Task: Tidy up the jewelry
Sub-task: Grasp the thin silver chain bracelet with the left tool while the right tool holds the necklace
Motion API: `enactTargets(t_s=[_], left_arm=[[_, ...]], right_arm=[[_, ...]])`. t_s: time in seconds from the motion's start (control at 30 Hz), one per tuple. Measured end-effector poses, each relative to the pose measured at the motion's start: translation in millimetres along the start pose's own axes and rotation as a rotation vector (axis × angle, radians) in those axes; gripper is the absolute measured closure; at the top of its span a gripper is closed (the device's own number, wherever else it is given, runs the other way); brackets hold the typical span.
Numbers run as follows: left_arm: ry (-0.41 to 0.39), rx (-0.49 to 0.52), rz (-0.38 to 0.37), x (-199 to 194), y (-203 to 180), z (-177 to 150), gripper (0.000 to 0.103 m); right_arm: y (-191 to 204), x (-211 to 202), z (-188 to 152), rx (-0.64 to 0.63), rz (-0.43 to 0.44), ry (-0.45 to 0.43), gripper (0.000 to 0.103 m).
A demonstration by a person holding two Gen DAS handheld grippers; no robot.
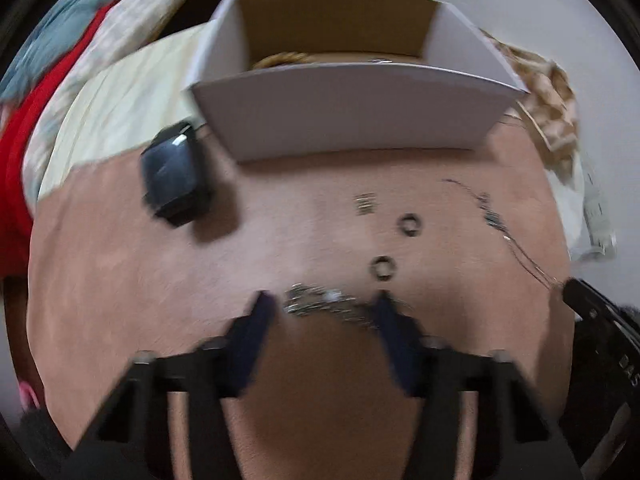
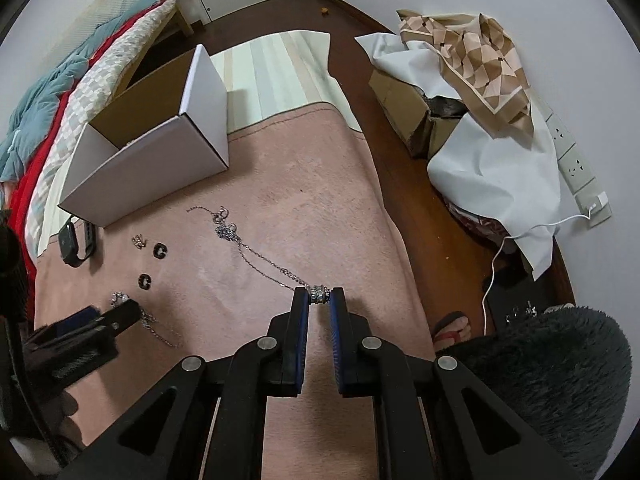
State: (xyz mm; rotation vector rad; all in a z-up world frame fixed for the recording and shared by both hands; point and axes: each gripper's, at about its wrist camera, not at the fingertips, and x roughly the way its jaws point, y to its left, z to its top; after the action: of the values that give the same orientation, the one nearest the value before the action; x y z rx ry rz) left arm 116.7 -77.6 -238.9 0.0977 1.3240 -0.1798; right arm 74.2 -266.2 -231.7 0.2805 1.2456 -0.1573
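We can read only a few pale marks, maybe "DA5", on the black right gripper [image 1: 600,320] at the right edge. They are blurry. We find no other words.

both grippers are built from matte black linkage arms with triangular cut-outs, joined by round silver pivot screws. the right gripper [image 2: 319,300] carries blue-lined pads [image 2: 305,320]; dark navy pads [image 1: 256,320] are seen on the left gripper [image 1: 322,304]. white lettering is printed at the right edge of the left view.
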Motion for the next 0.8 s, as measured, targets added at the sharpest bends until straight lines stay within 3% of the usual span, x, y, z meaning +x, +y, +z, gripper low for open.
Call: enactTargets(t_s=[0.03, 0.17, 0.5, 0.8], left_arm=[[0.005, 0.016, -0.018, -1, -4, 1, 0.094], [0.007, -0.002, -0.067, -7, -2, 4, 0.102], [-0.088, -0.073, -0.144, -62, 40, 12, 0.102], [-0.184, -0.083, -0.195, -110, 46, 32, 0.102]], right_arm=[[0, 1, 0, -0.001, -0.003, 0.003, 0.092], [3, 3, -1, -0.014, -0.005, 0.010, 0.092], [14, -28, 8, -0.025, 0.088, -0.028, 0.092], [37, -71, 30, -0.057, 0.206, -0.072, 0.092]])
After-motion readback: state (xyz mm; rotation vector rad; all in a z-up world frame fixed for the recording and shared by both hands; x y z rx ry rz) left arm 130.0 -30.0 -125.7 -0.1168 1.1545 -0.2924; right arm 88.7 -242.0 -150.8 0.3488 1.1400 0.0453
